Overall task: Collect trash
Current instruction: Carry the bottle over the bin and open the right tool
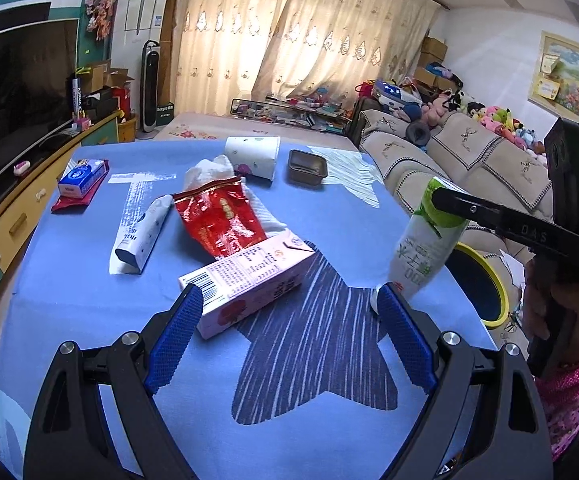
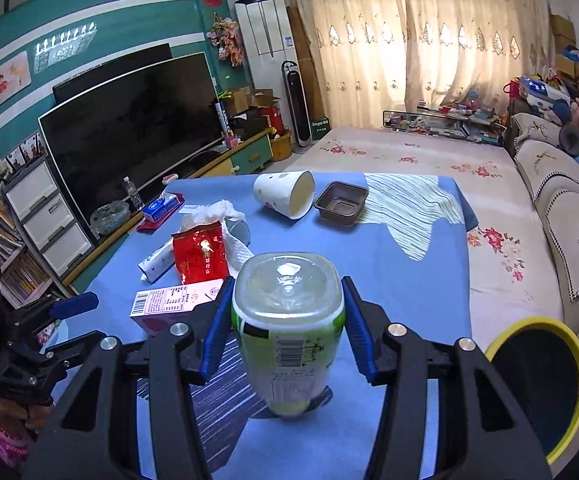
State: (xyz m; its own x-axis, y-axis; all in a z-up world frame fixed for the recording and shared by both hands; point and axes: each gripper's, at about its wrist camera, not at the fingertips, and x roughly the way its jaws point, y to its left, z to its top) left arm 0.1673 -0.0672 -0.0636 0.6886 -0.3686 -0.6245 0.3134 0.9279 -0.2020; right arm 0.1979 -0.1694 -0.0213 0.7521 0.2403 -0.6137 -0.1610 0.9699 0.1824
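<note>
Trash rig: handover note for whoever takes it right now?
Right gripper: shut on the green bottle, lifted over the table's near edge.
Left gripper: open, empty, beside the pink carton.
Bin: by the table's right side, contents not visible.
On the table: carton, red wrapper, tissue, paper cup, brown tray.
Next: probably bin the bottle.

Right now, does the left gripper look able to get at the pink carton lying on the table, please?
Probably yes. The left gripper is open and empty, and the pink carton lies just ahead beside its left finger with nothing over it. The right gripper holds the green bottle off to the side.
</note>
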